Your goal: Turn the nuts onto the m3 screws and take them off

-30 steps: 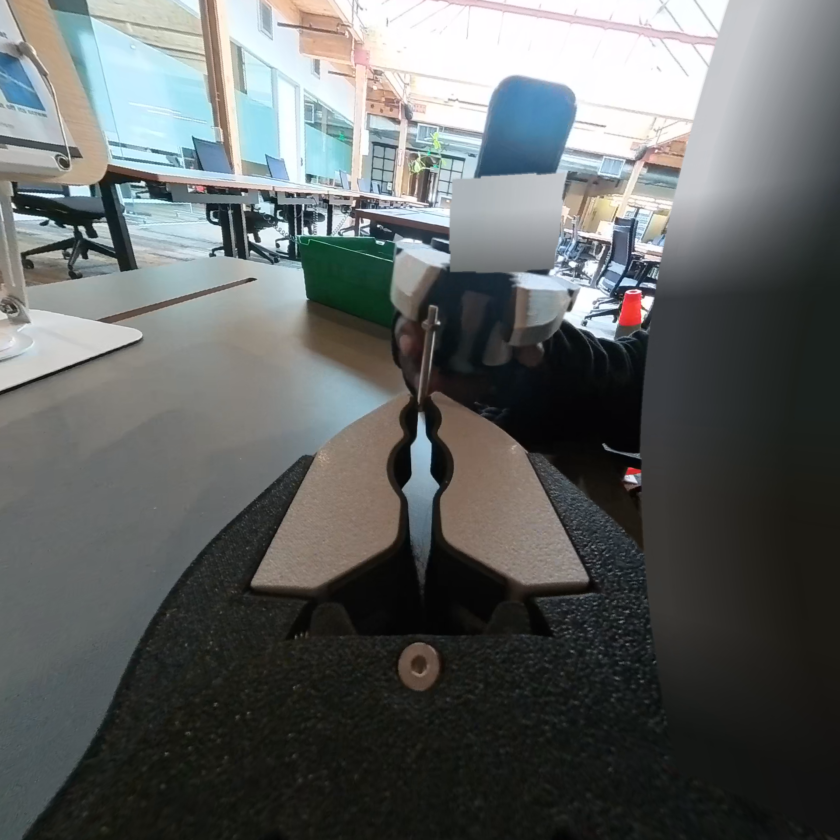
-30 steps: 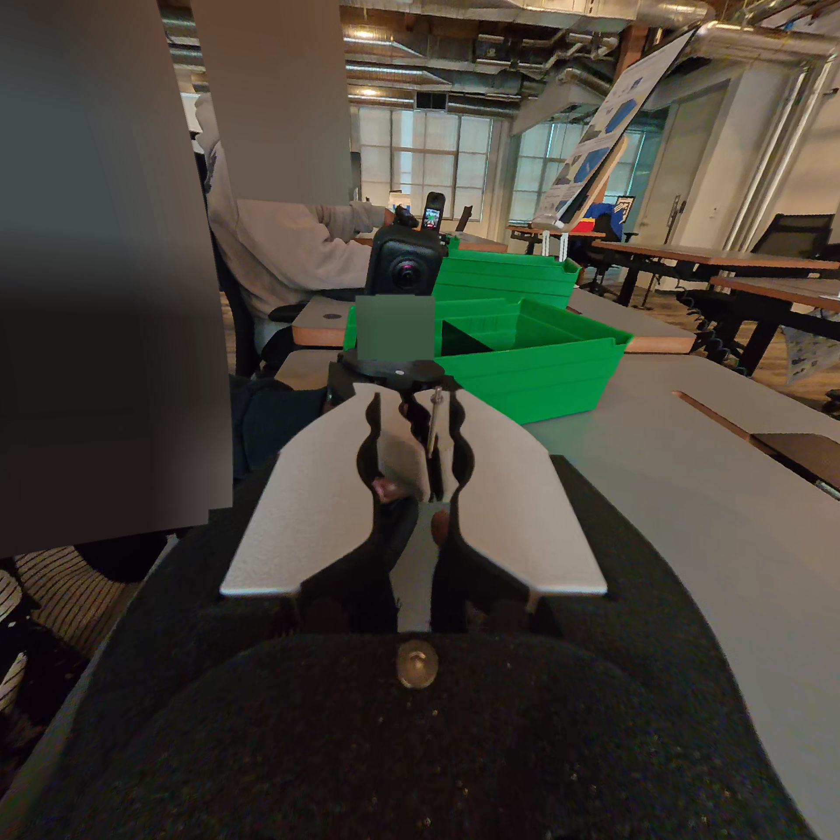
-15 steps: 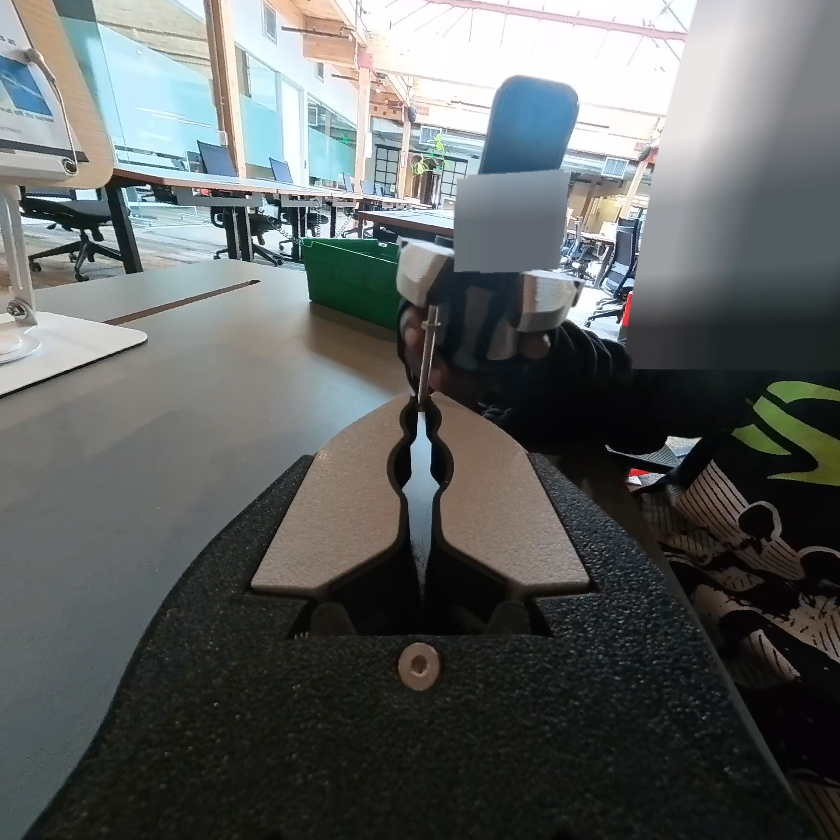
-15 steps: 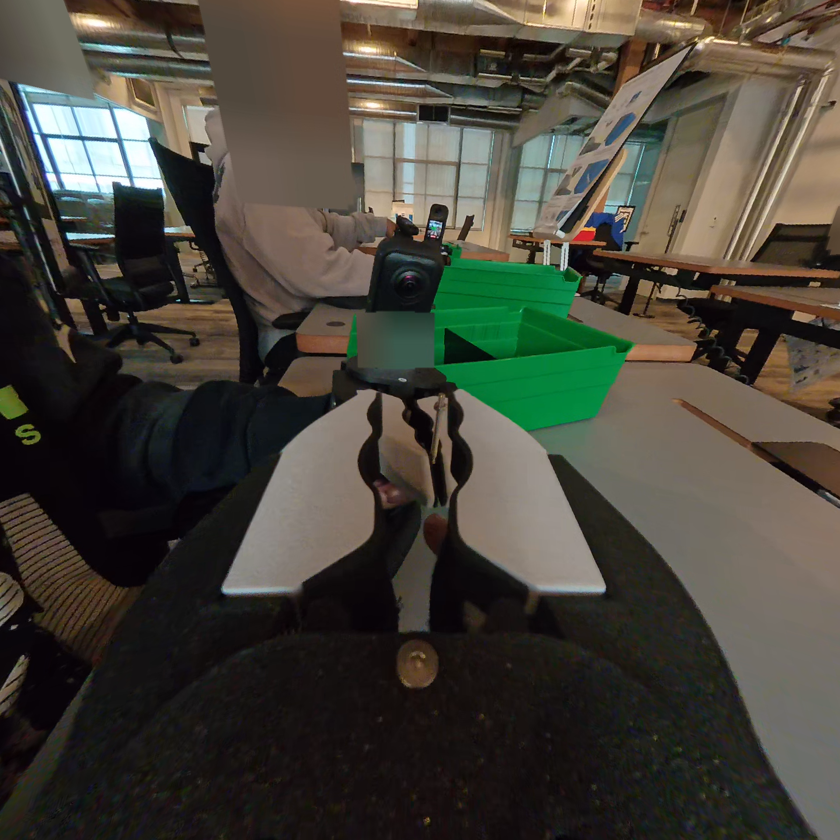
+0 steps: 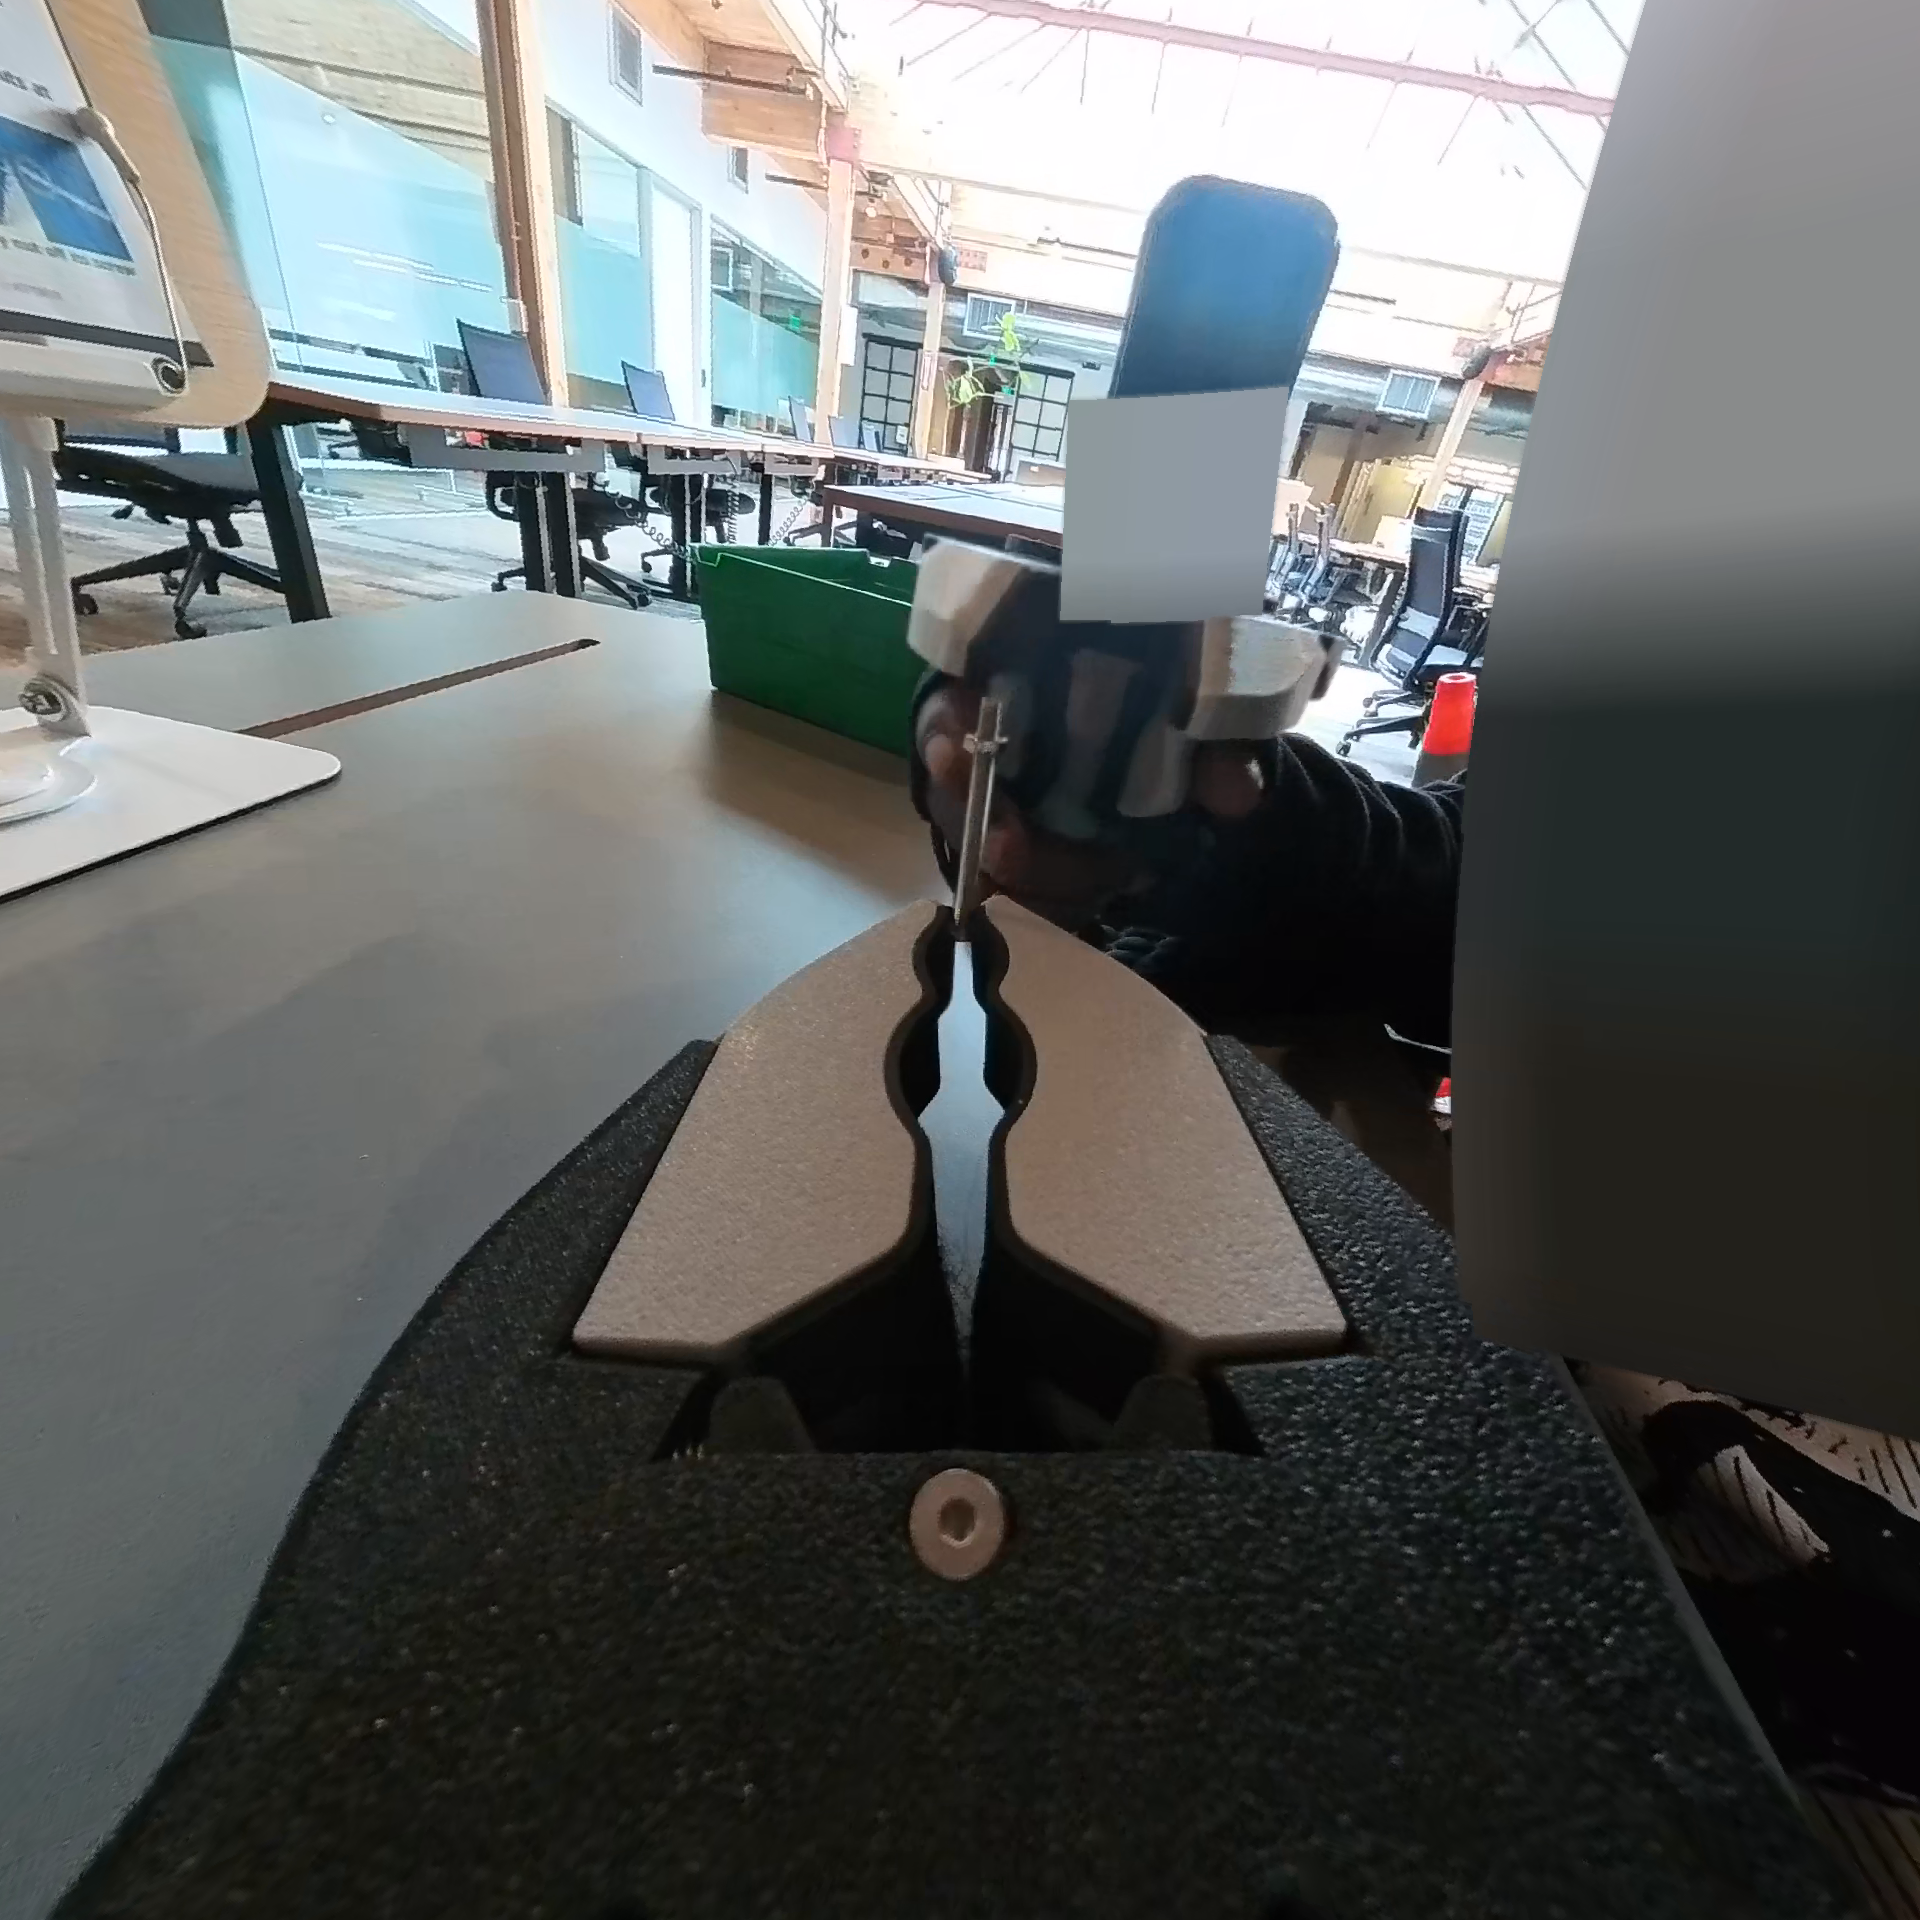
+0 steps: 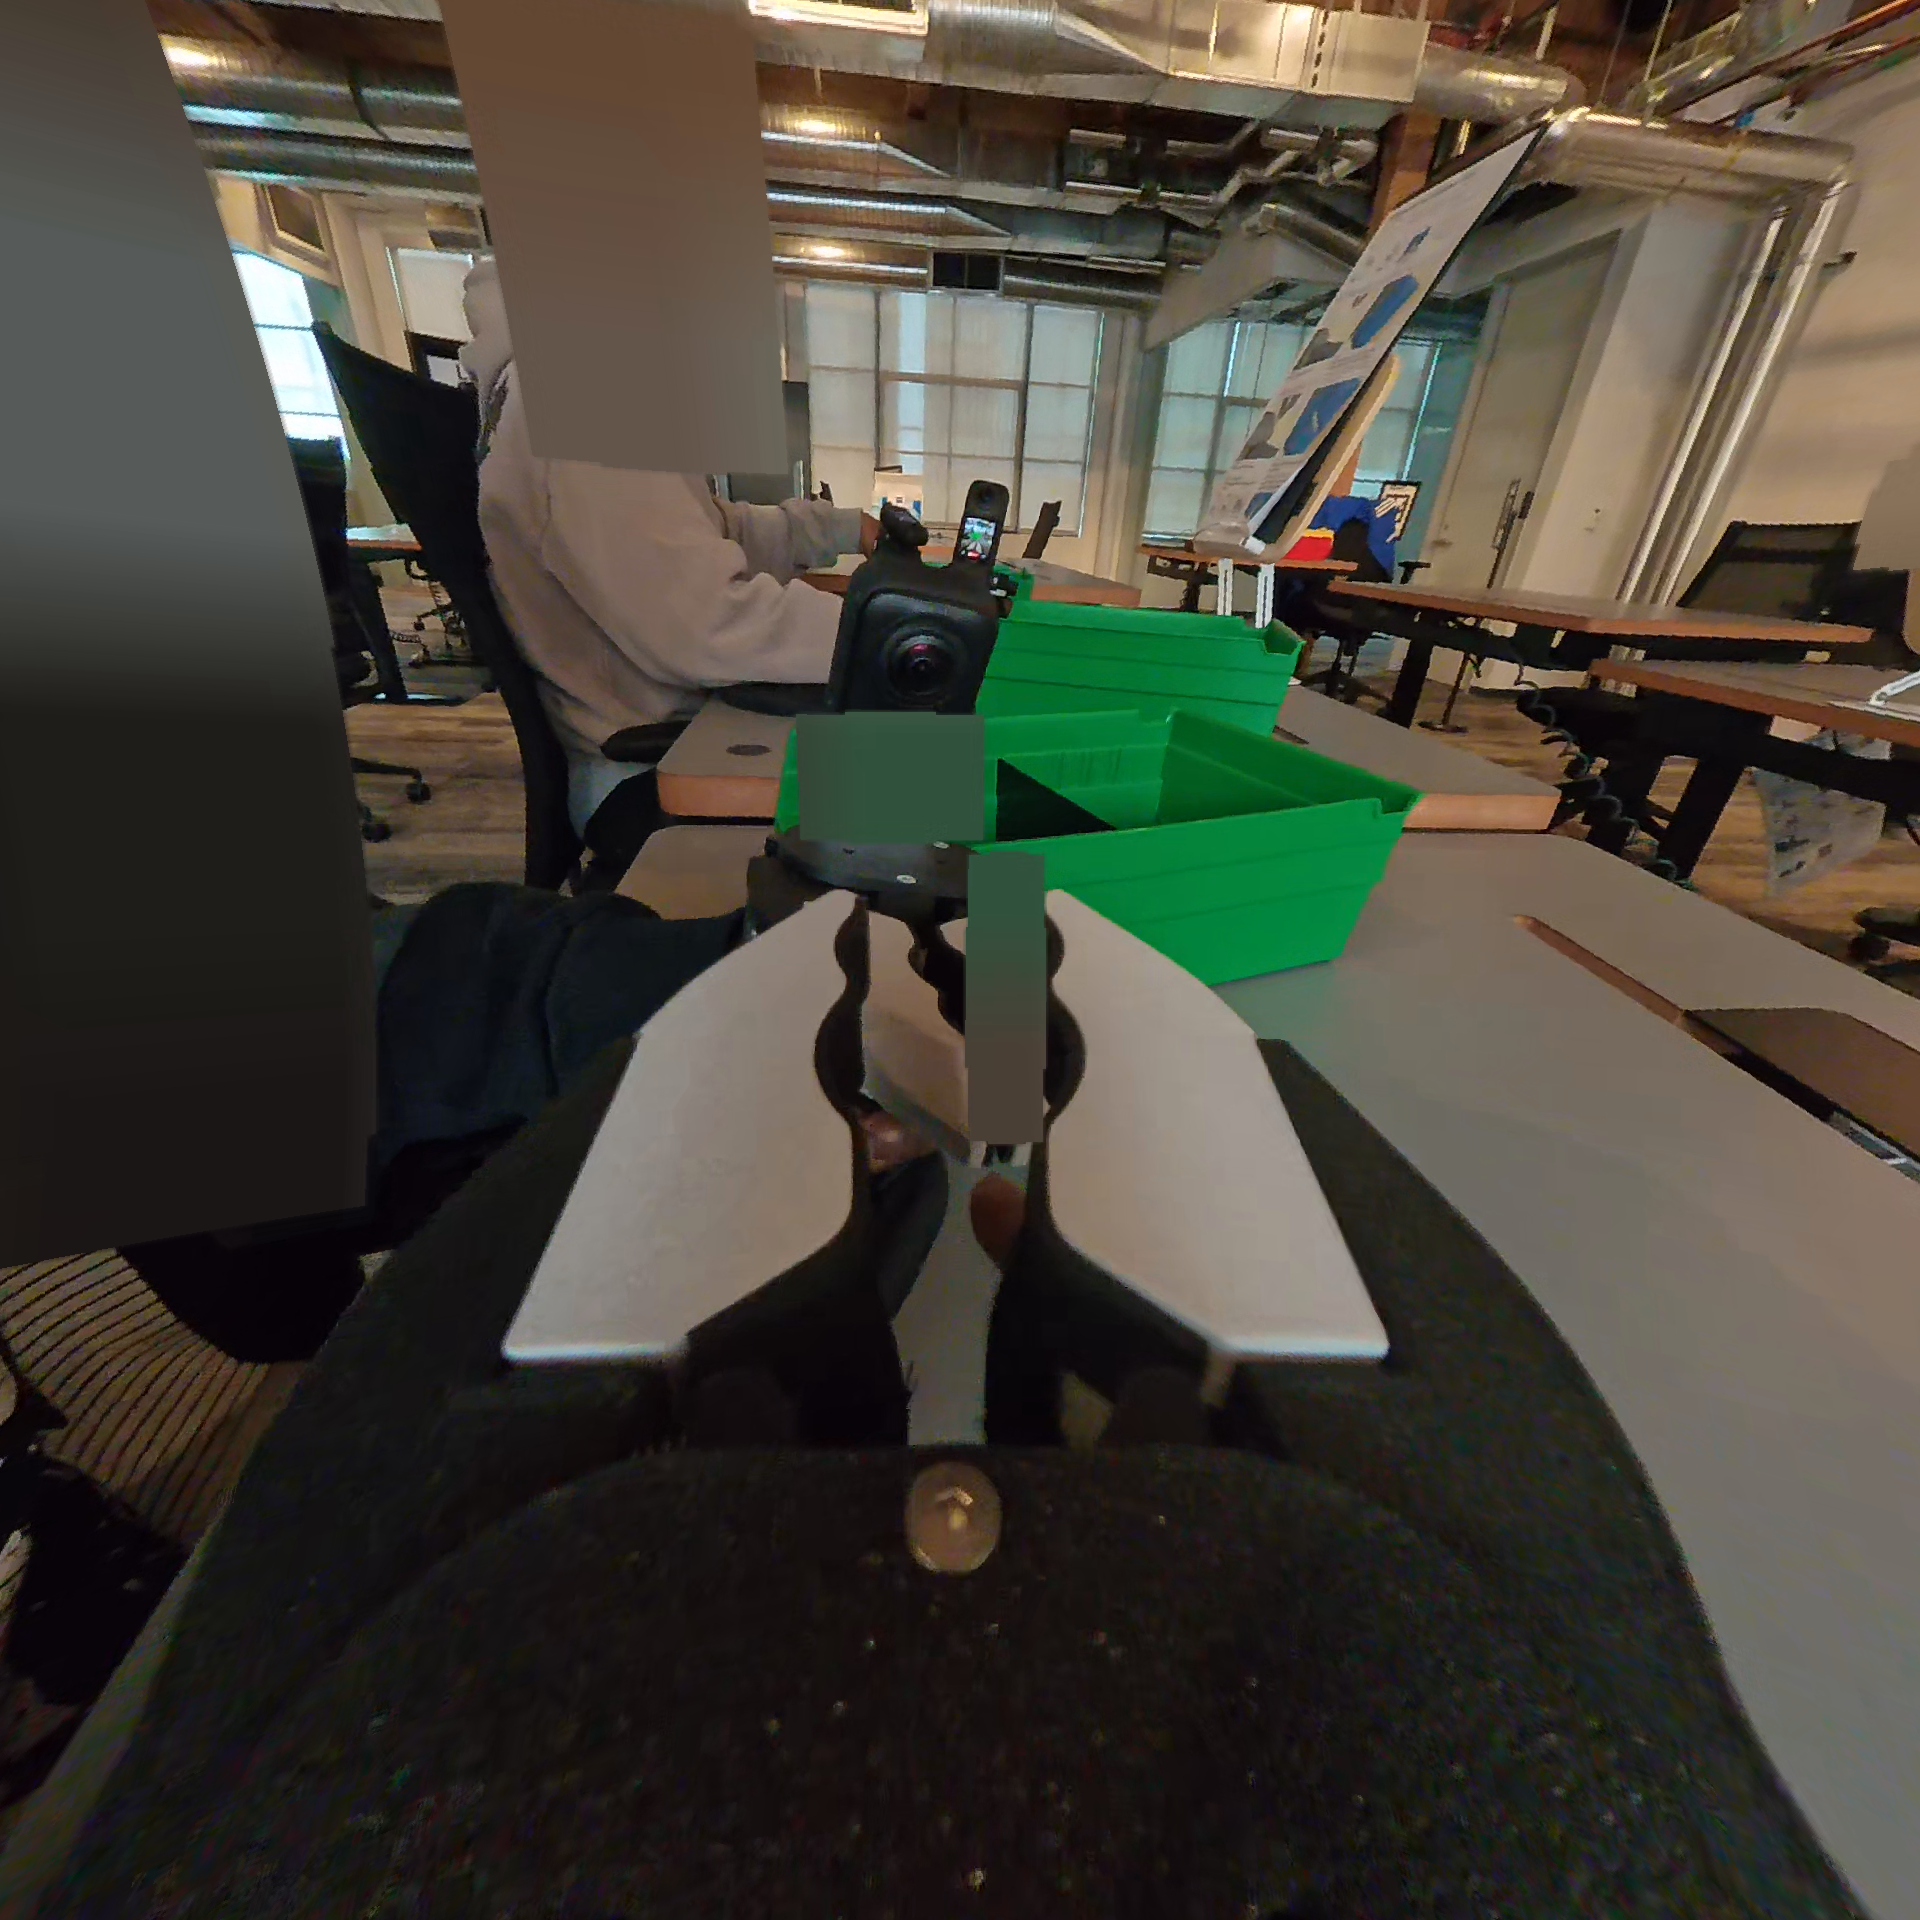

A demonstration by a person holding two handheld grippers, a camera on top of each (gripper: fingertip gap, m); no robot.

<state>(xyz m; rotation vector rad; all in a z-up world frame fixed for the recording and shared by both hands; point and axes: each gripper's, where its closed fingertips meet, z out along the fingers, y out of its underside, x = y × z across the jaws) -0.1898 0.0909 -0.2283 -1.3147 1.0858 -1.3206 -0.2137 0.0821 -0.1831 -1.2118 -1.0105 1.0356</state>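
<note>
screw [image 5: 978, 821] with nut [image 5: 986, 744] stands pinched in left gripper [image 5: 966, 923].

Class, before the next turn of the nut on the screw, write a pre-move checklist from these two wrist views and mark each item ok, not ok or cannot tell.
1. Left gripper shut on the thin silver metal screw at its lower end: ok.
2. Screw stands close to upright, clear of the dark grey table: ok.
3. Small silver nut sits on the screw near its top: ok.
4. Right gripper fingers apart: ok.
5. Right fingers touching the nut: cannot tell, a patch covers that spot.
6. Green plastic bin stands clear behind both grippers: ok.
</note>
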